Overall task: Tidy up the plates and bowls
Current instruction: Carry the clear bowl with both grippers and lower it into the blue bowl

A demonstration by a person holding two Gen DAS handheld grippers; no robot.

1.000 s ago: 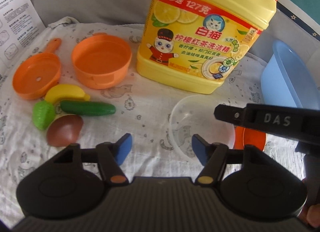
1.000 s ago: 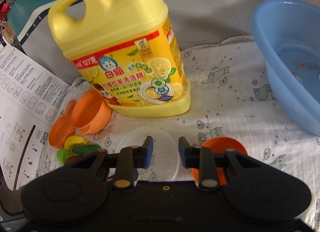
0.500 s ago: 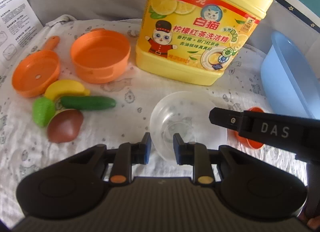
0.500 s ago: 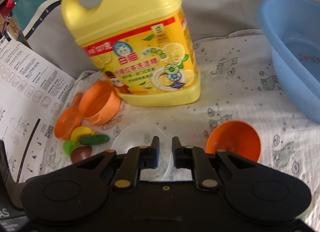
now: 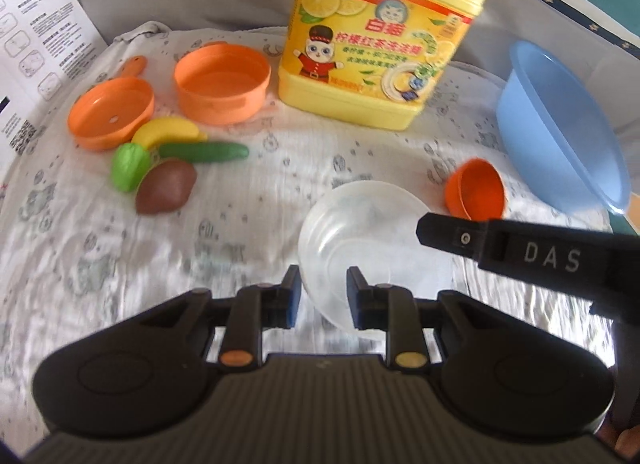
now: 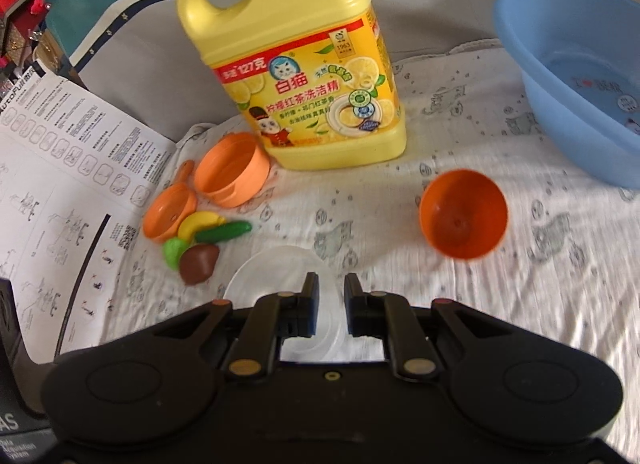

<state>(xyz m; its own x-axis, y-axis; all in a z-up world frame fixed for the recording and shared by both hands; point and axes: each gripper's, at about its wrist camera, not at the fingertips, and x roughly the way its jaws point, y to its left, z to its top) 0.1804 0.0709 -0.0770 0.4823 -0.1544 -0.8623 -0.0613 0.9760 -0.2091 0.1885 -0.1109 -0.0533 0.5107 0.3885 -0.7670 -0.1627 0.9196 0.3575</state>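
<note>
Clear plastic bowl (image 5: pixel 372 240) upright on patterned cloth; small orange bowl (image 6: pixel 463 217) tilted, well apart.

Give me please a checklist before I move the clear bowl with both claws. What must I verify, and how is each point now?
1. Left claw on the clear bowl: its jaws have just been closing and the rim is between them: ok.
2. Right claw shut on the opposite rim: ok.
3. Bowl lifted off the cloth: cannot tell.
4. Clear bowl empty: ok.
5. Orange bowl upright: not ok, it lies tilted.
6. Blue basin free of other dishes: ok.
</note>
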